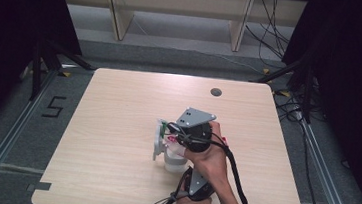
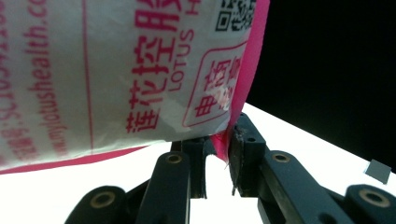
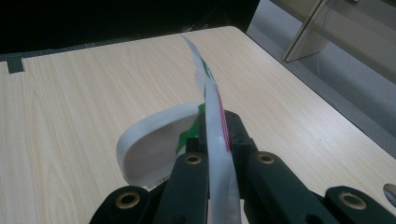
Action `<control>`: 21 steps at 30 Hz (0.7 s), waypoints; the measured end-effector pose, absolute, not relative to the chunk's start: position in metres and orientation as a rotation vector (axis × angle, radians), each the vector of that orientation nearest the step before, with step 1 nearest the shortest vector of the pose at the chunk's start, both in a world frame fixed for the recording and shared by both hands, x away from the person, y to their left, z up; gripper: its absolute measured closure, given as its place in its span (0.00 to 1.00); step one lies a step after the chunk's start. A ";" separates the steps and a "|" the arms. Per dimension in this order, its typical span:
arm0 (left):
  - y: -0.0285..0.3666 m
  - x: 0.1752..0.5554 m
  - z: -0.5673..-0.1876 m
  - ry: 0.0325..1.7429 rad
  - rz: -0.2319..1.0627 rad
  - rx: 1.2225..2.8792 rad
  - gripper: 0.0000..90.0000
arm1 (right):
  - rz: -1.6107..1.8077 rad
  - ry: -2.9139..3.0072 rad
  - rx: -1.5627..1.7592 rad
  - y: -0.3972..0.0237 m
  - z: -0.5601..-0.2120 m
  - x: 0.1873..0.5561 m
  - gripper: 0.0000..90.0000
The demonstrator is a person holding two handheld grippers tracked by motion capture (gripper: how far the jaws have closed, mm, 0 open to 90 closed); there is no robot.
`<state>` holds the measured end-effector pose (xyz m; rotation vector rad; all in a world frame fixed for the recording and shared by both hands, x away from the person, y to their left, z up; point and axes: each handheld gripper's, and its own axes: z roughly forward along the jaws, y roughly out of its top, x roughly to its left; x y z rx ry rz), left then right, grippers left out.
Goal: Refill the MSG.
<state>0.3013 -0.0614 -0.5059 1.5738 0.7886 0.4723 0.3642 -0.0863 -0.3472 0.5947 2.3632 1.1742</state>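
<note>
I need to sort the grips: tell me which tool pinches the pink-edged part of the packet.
The left tool: it pinches the white plastic packet at its pink border.

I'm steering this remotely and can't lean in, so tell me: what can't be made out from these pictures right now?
- High view: the packet is mostly covered by the right gripper and hand; its print is too small to read.
- High view: the left gripper tips sit under the right hand.
- Left gripper view: the packet is cut off by the top and left edges.
- Right gripper view: the packet shows edge-on; the white piece behind it is partly hidden.
</note>
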 end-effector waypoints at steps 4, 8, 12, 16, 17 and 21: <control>-0.061 0.301 -0.506 0.789 0.472 1.573 0.86 | 1.189 2.357 0.586 -0.086 -0.347 0.365 0.99; -0.061 0.301 -0.506 0.791 0.469 1.573 0.86 | 1.181 2.356 0.589 -0.086 -0.348 0.365 0.99; -0.061 0.301 -0.506 0.790 0.473 1.570 0.86 | 1.180 2.354 0.604 -0.086 -0.347 0.364 0.99; -0.060 0.301 -0.506 0.789 0.472 1.580 0.86 | 1.179 2.355 0.600 -0.085 -0.348 0.364 0.99; -0.067 0.300 -0.506 0.808 0.430 1.491 0.86 | 1.178 2.353 0.597 -0.085 -0.348 0.364 0.99; -0.060 0.301 -0.506 0.789 0.474 1.579 0.86 | 1.180 2.355 0.570 -0.085 -0.349 0.365 0.99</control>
